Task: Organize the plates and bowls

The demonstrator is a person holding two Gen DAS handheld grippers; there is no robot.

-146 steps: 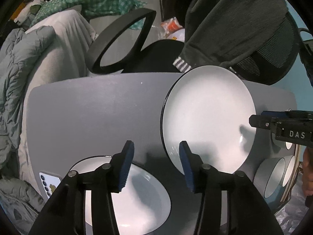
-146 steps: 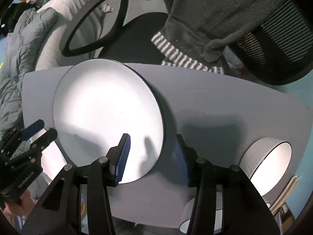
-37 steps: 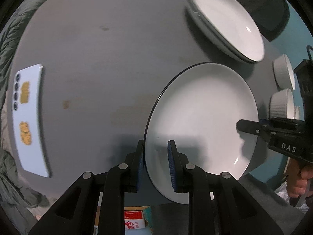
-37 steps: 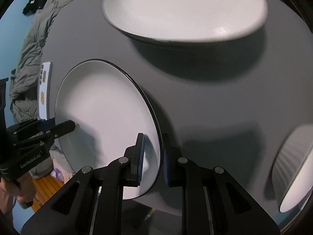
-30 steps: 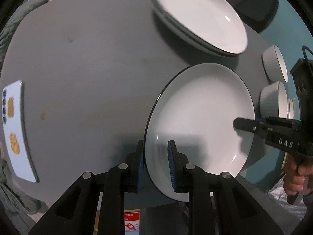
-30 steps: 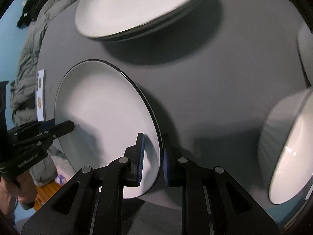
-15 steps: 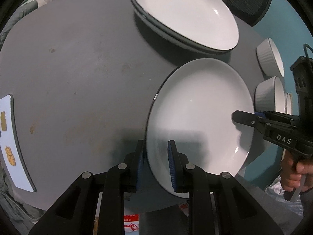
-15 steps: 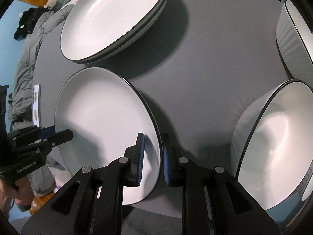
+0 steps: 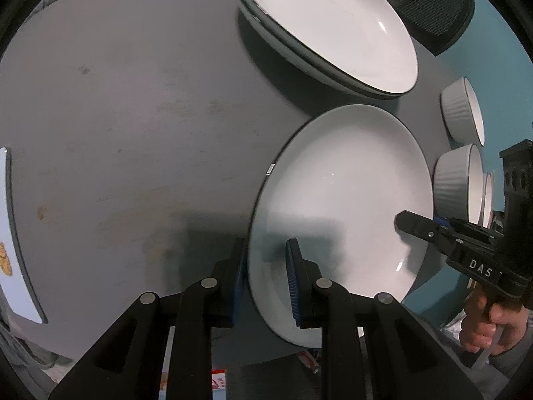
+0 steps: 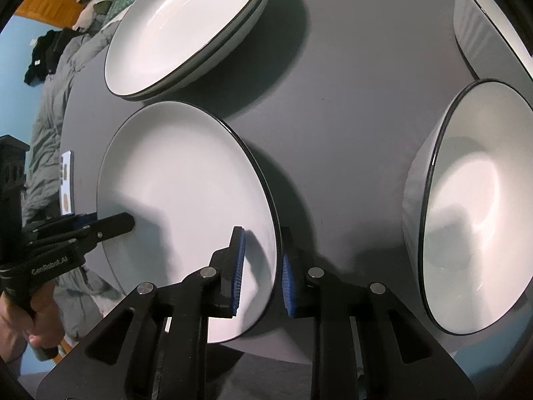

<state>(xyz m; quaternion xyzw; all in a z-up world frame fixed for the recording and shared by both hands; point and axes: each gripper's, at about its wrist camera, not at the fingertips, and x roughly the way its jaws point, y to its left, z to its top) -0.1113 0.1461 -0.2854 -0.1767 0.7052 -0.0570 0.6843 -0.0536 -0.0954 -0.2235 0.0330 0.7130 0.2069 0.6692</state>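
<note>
A white plate with a black rim is held tilted above the grey table by both grippers. My left gripper is shut on its left edge. My right gripper is shut on its right edge; the plate also shows in the right wrist view. The right gripper appears in the left wrist view, and the left gripper in the right wrist view. A stack of two white plates sits on the table just beyond the held plate, also seen in the right wrist view.
White ribbed bowls stand at the table's right edge, two close in the right wrist view. A phone lies at the table's left edge. A mesh chair back stands behind the table. Grey bedding lies beyond the left side.
Both grippers closed on the plate's edges and lifted it off the table. They have carried it toward the stack of two plates, which now lies closer.
</note>
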